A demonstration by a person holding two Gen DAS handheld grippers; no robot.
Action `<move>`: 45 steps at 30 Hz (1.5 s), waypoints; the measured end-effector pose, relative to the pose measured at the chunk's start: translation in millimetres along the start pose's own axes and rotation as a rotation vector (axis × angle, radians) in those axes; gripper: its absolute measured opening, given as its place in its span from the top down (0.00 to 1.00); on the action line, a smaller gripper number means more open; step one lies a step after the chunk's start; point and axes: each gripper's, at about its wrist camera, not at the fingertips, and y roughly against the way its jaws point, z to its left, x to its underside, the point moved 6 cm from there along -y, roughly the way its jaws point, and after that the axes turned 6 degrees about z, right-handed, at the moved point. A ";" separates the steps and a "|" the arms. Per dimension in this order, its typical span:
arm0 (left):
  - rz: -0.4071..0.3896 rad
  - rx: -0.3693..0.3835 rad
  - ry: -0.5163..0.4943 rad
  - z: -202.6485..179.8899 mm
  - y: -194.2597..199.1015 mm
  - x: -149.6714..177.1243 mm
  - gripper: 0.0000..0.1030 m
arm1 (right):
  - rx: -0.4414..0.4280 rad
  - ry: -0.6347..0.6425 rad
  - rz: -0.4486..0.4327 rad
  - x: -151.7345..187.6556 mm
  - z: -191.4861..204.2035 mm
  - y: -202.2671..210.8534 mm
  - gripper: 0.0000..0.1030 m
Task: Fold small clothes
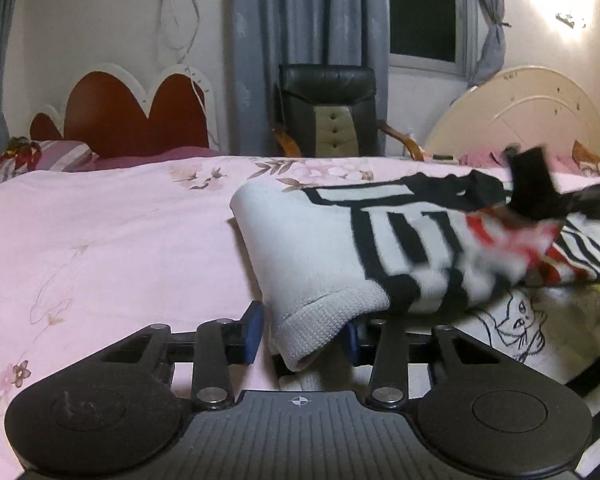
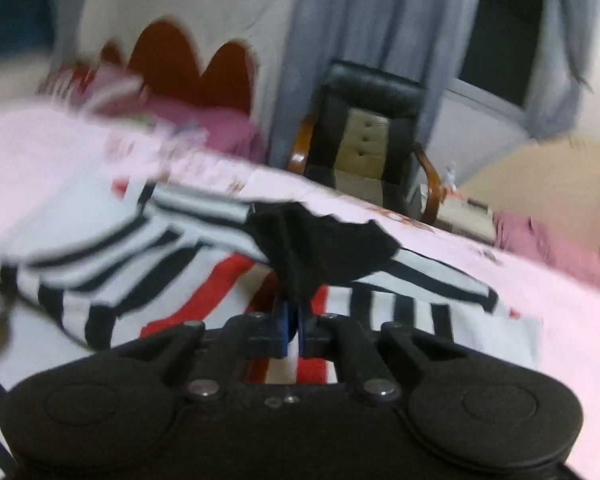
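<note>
A white knit sweater (image 1: 300, 240) with black and red stripes lies on the pink bed. In the left wrist view its ribbed white cuff (image 1: 312, 320) hangs between the blue pads (image 1: 254, 330) of my left gripper (image 1: 302, 334). The left pad stands clear of the cuff and the right pad is hidden behind it. My right gripper (image 2: 298, 316) is shut on the sweater's black collar (image 2: 320, 248) and lifts it off the striped body (image 2: 100, 264). The same gripper (image 1: 540, 196) shows blurred at the right of the left wrist view.
A pink floral bedspread (image 1: 120, 240) covers the bed. White cloth with a cat drawing (image 1: 520, 320) lies under the sweater. Behind stand a red heart-shaped headboard (image 1: 132, 120), a black chair (image 1: 328, 112), a cream headboard (image 1: 532, 112) and a striped pillow (image 1: 60, 156).
</note>
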 end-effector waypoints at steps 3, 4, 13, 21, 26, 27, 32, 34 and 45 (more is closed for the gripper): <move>0.038 0.009 -0.014 -5.2 -8.0 6.1 0.62 | 0.009 -0.178 -0.008 17.0 -37.6 10.0 0.95; 0.044 0.009 -0.019 -6.2 -9.3 7.4 0.62 | -0.002 -0.243 0.012 25.9 -47.8 6.8 0.95; 0.031 -0.009 -0.043 -9.2 -4.6 6.2 0.63 | -0.107 -0.573 0.044 54.3 -103.9 -2.5 0.61; 0.061 0.008 -0.017 -2.0 -12.6 6.7 0.63 | -0.087 -0.494 -0.014 44.3 -105.1 7.2 0.94; 0.064 0.040 0.012 4.4 -7.7 8.1 0.63 | -0.085 -0.480 0.046 52.4 -103.4 -3.5 0.94; 0.057 0.042 0.007 5.8 -4.6 9.6 0.63 | -0.089 -0.482 0.039 52.1 -103.2 -1.6 0.94; -0.026 0.111 0.018 13.2 36.5 14.3 0.63 | -0.097 -0.469 0.035 51.1 -104.4 -0.1 0.94; -0.081 0.159 0.044 12.0 51.1 6.3 0.63 | -0.101 -0.458 0.024 48.7 -104.8 1.3 0.94; 0.078 0.233 -0.041 -28.8 -21.3 -1.9 0.63 | -0.064 -0.430 0.091 59.1 -104.3 -10.9 0.93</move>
